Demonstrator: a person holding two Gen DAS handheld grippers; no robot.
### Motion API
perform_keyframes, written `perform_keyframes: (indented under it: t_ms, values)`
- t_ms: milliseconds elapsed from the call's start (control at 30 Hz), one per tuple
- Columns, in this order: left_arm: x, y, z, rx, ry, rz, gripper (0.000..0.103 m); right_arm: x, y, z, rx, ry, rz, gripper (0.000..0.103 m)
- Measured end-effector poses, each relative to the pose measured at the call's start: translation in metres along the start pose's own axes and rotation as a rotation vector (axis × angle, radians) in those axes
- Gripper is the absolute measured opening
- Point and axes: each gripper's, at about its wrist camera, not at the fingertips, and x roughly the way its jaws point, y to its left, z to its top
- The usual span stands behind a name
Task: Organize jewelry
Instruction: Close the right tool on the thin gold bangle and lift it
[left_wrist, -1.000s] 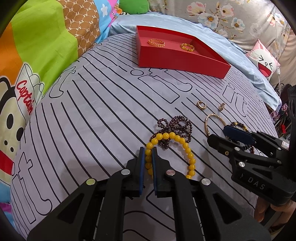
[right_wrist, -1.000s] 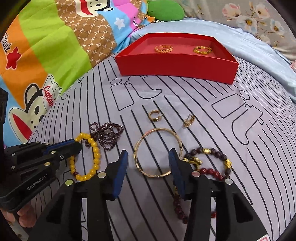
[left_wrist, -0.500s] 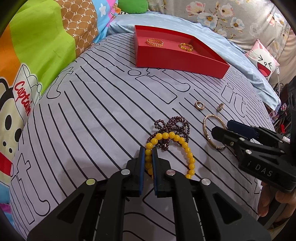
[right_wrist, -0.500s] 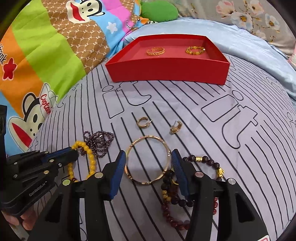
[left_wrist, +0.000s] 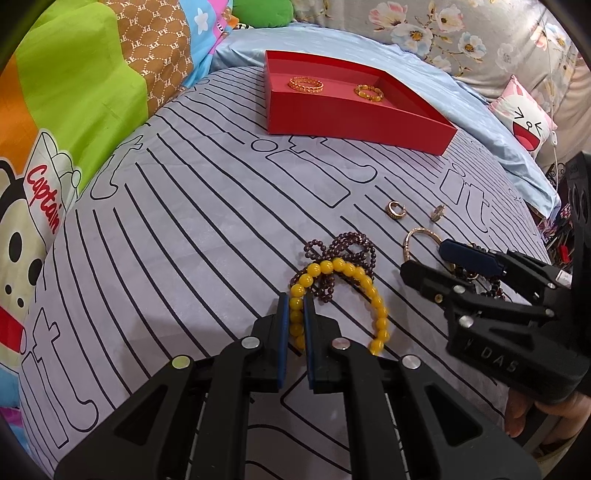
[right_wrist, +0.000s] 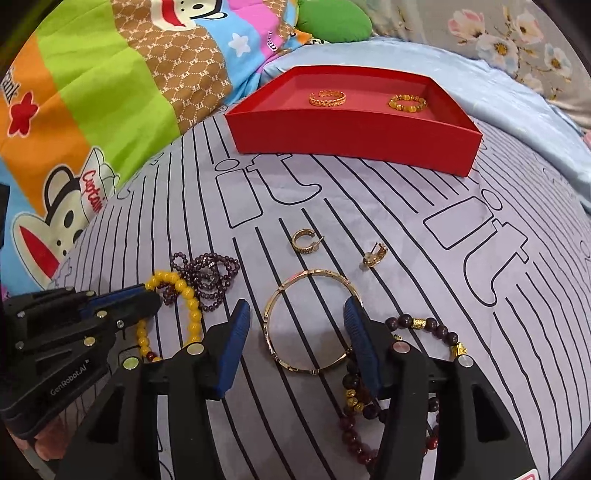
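Left gripper (left_wrist: 294, 325): blue pads clamped on glossy yellow bead bracelet (left_wrist: 369, 291), nearer than the red tray (right_wrist: 354, 142).
Right gripper (right_wrist: 295, 332): jaws just been opening, straddling thin gold bangle (right_wrist: 310, 321), not gripping.

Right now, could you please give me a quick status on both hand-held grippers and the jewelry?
Left hand-held gripper shut on yellow bead bracelet. Right hand-held gripper open, jaws just widened, straddling gold bangle. Red tray holds two pieces. Purple bead strand tangled under yellow beads.
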Motion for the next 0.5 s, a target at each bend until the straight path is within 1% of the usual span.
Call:
perform_keyframes:
  t_ms: [67,100,167,200,233,300,367,400,467,500]
  values:
    - [0.0,-0.001,0.0,0.004,0.0,-0.002,0.008,0.0,0.002,-0.002,-0.018,-0.004,-0.023,0.048]
    - [0.0,-0.001,0.0,0.004,0.0,-0.005,0.008,-0.001,0.002,-0.002,-0.026,-0.006,-0.041,0.043]
    - [0.0,-0.002,0.0,0.004,0.001,-0.01,0.008,-0.002,-0.002,-0.002,-0.008,-0.006,-0.033,0.03]
    - [-0.001,-0.002,0.0,0.003,0.002,-0.017,0.008,-0.003,-0.005,-0.001,0.007,-0.001,-0.022,0.015]
    - [-0.001,-0.003,-0.001,0.002,0.003,-0.024,0.007,-0.003,-0.007,-0.001,0.02,0.003,-0.015,0.008]
    - [-0.002,-0.004,-0.002,0.001,0.005,-0.037,0.007,-0.003,-0.01,-0.001,0.034,0.005,-0.002,0.008]
    - [-0.002,-0.005,-0.002,0.002,0.008,-0.035,0.007,-0.003,-0.01,-0.001,0.034,0.004,0.003,0.008]
    - [-0.002,-0.005,-0.003,0.003,0.009,-0.034,0.007,-0.003,-0.01,-0.001,0.037,0.002,-0.004,0.011]
    - [-0.003,-0.006,-0.003,0.005,0.01,-0.03,0.007,-0.006,-0.012,-0.001,0.046,-0.003,-0.01,0.021]
    - [-0.003,-0.006,-0.003,0.005,0.01,-0.028,0.007,-0.009,-0.015,-0.001,0.055,-0.016,-0.016,0.032]
